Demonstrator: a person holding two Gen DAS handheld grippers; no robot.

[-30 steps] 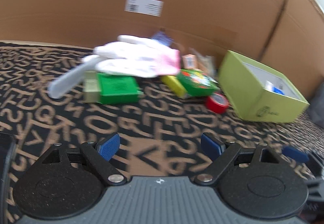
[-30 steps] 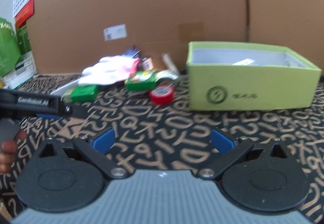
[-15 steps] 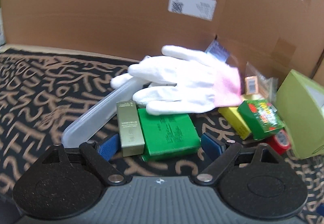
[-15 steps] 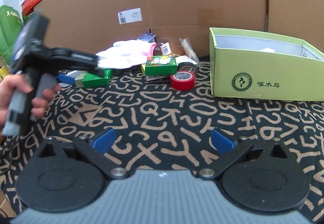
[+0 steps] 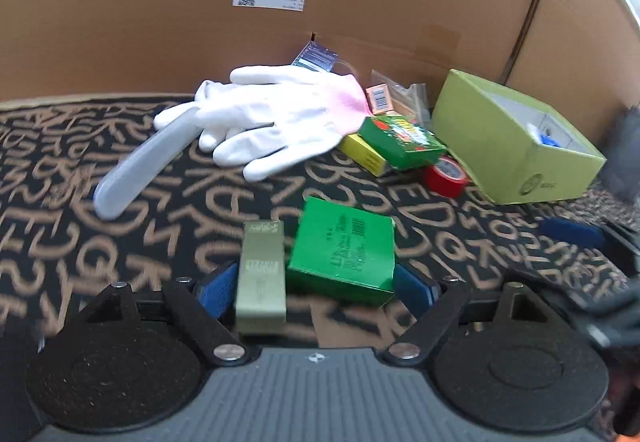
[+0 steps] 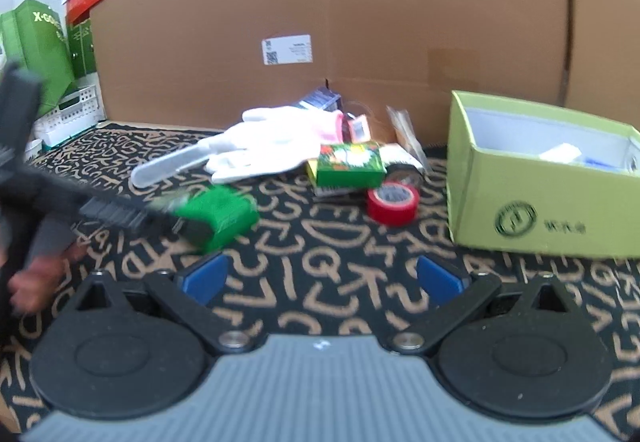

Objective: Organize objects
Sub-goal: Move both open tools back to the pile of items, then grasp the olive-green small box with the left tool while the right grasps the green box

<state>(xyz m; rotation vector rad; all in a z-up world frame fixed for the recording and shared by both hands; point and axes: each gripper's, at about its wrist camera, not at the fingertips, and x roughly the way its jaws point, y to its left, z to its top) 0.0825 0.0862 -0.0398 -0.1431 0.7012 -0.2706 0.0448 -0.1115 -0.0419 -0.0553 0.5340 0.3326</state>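
The left gripper (image 5: 316, 288) has its jaws clamped across two boxes side by side: an olive carton (image 5: 262, 274) against the left pad and a green box (image 5: 344, 256) against the right pad, both raised off the letter-patterned worktop (image 5: 72, 226). At 12 o'clock from them lies a white glove (image 5: 276, 114), with a pale plastic case (image 5: 140, 162) at 10 o'clock. At 1 o'clock sit a yellow box (image 5: 366, 158), a printed green box (image 5: 402, 140) and a red tape roll (image 5: 446, 176); at 2 o'clock stands the lime storage box (image 5: 492, 150). The right gripper (image 6: 320, 280) hangs over the worktop, jaws spread wide and holding nothing.
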